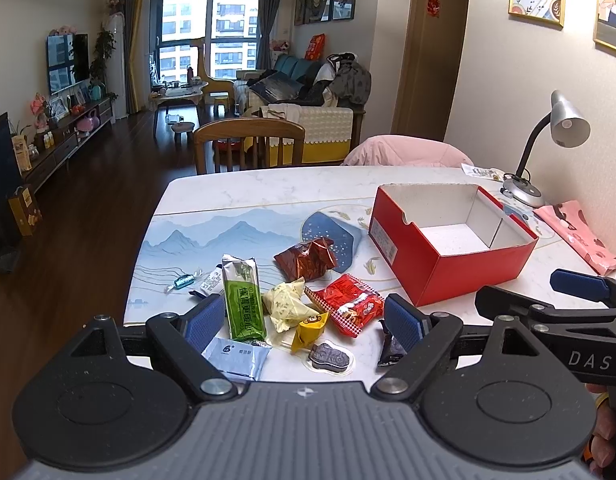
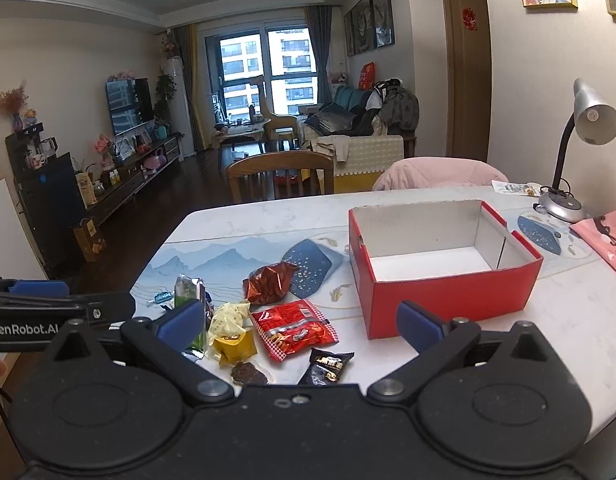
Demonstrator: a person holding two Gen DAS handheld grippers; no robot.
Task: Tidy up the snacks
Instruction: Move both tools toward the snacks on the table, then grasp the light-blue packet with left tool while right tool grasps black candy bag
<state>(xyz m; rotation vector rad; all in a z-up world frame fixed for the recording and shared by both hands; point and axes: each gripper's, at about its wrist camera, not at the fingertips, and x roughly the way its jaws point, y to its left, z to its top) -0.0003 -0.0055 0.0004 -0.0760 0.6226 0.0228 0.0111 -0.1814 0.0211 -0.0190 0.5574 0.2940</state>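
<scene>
A pile of wrapped snacks lies on the table's near part: a green packet [image 1: 243,300], a red packet [image 1: 354,304] [image 2: 294,328], a brown foil bag [image 1: 306,258] [image 2: 270,282], a pale yellow wrapper [image 1: 288,304] [image 2: 228,317], a yellow sweet [image 1: 308,330] [image 2: 233,344] and a dark packet [image 2: 326,368]. To their right stands an empty red box [image 1: 472,268] [image 2: 448,308]. My left gripper [image 1: 304,320] hangs open above the pile, holding nothing. My right gripper [image 2: 302,324] is open too, over the red packet and left of the box.
A desk lamp [image 1: 564,128] [image 2: 588,120] and a pink bag [image 1: 576,236] sit at the table's right, by the wall. A wooden chair [image 1: 248,140] and a pink-draped chair [image 1: 404,152] stand at the far edge. A blue sweet [image 1: 184,281] lies left.
</scene>
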